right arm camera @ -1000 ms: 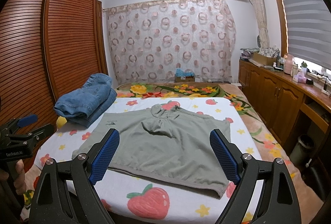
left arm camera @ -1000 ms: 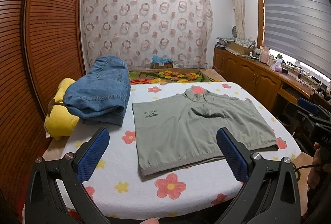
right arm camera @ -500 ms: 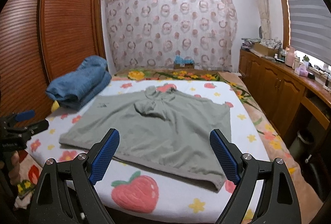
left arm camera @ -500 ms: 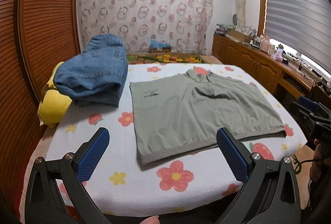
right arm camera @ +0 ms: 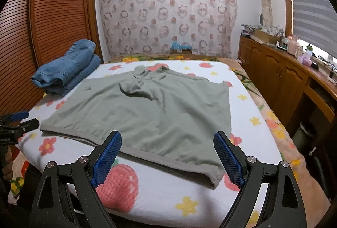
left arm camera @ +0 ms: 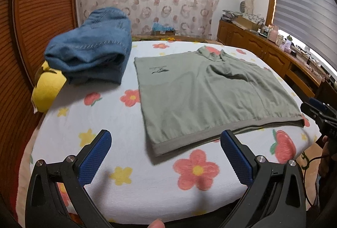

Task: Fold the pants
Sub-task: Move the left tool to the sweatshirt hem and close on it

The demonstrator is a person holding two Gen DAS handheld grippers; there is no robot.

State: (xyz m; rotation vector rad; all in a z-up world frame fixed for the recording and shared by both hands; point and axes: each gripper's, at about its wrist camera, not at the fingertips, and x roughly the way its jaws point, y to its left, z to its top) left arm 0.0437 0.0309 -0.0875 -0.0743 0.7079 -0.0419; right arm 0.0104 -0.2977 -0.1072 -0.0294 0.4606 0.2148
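Approach step: grey-green shorts (left arm camera: 202, 97) lying flat on bed (left arm camera: 118, 122). Left gripper (left arm camera: 166, 156) and right gripper (right arm camera: 167, 156) hovering w/ fingers wide apart, holding nothing. Next: prob. pinching near hem corners.

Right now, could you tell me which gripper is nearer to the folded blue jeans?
Left. The left gripper hovers open at the near edge of the bed, on the side where the folded blue jeans lie; the right gripper hovers open over the far side, across the green garment.
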